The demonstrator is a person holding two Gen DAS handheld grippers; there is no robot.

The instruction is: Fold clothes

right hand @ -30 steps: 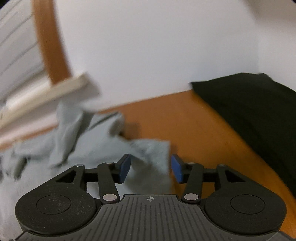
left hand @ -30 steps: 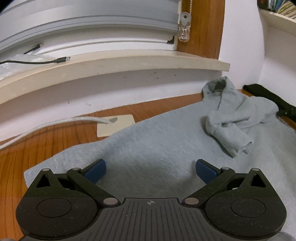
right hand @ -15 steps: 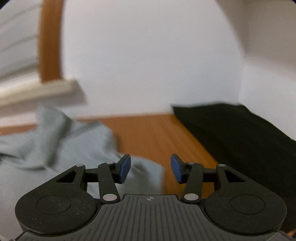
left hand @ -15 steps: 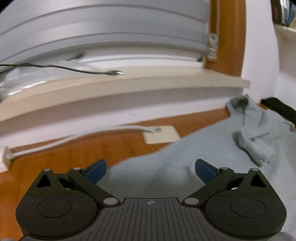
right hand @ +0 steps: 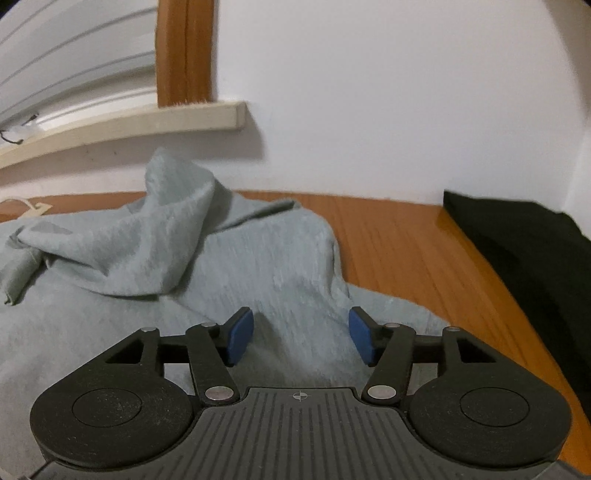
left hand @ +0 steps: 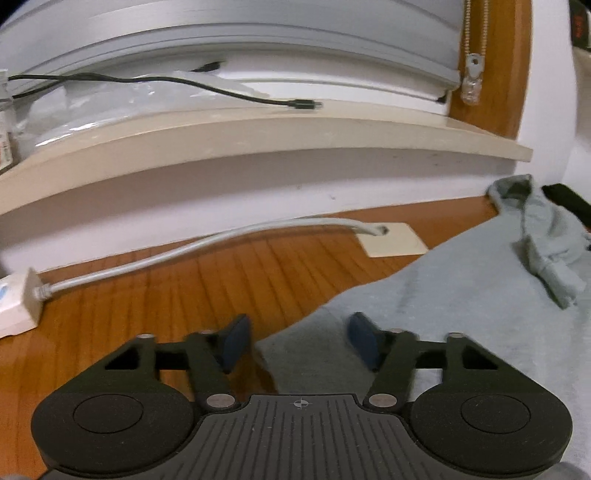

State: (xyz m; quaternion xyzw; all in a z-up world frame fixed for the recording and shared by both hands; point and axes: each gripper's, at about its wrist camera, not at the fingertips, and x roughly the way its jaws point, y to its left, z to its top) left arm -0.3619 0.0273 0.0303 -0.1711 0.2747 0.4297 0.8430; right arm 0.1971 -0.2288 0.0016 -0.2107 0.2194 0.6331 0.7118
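Left gripper (left hand: pixel 297 341) jaws just closing, not yet pinching hoodie (left hand: pixel 461 295) hem corner — seat it deeper first. Right gripper (right hand: pixel 301 338) just widening, apart over cloth, gripping nothing.

place: home room | cues: window sill (left hand: pixel 258 133) with blind (left hand: pixel 258 22); wooden table (left hand: pixel 166 288); grey garment (right hand: pixel 184 266)

The left gripper (left hand: pixel 300 338) sat low in the centre of its frame, tilted downward, its jaws having just been closing; a gap remained between the blue pads (left hand: pixel 234 341). The right gripper (right hand: pixel 301 334), low centre of its own frame and also tilted down, had jaws just opening, its pads (right hand: pixel 240 335) standing apart and pressing on nothing.
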